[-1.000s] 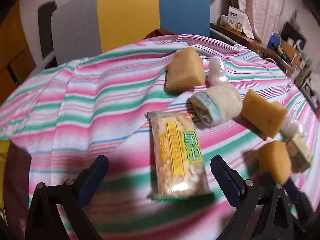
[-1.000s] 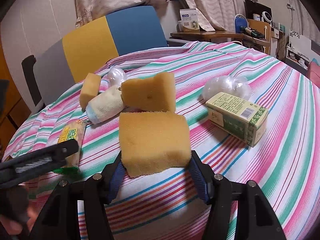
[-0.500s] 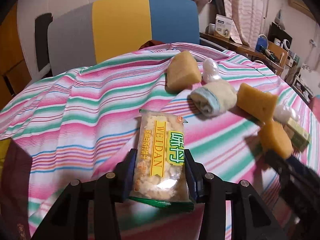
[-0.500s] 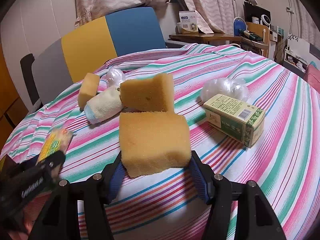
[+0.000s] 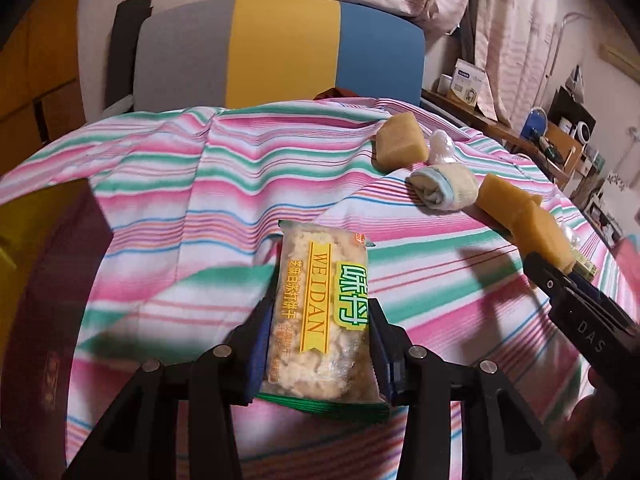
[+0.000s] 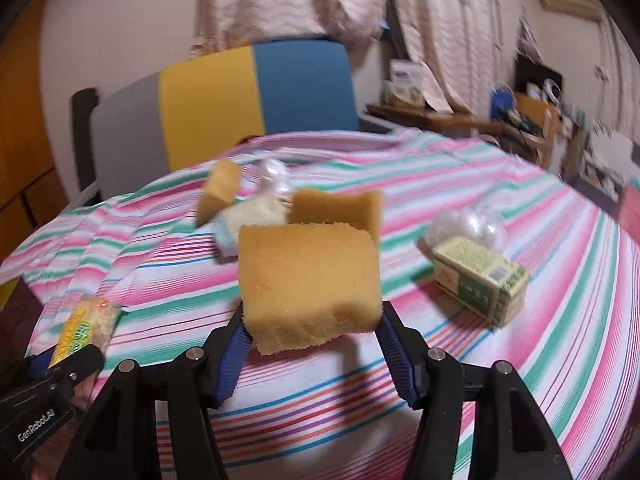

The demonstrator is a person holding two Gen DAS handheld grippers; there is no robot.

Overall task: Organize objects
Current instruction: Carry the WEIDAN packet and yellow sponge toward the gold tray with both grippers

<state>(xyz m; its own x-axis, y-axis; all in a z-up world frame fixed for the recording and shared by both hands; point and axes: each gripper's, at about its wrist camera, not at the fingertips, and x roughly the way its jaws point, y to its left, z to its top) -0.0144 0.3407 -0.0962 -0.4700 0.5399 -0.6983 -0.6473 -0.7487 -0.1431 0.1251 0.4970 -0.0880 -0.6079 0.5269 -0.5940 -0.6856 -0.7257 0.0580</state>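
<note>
My left gripper (image 5: 320,344) is shut on a yellow-and-green snack packet (image 5: 322,308) and holds it above the striped cloth (image 5: 200,184). My right gripper (image 6: 312,340) is shut on a yellow sponge (image 6: 308,280), lifted off the cloth; it also shows in the left wrist view (image 5: 540,232). On the cloth lie a second sponge (image 6: 340,208), a third sponge (image 5: 400,144), a rolled white-and-blue towel (image 5: 444,186), a green box (image 6: 476,280) and clear plastic wrap (image 6: 468,224).
A grey, yellow and blue chair (image 5: 280,48) stands behind the table. A cluttered side desk (image 5: 520,132) is at the far right. A dark red object (image 5: 44,300) sits at the left edge of the cloth.
My left gripper closed on the snack packet and lifted it. My right gripper rose and shifted with the sponge in it; its view is now blurred.
</note>
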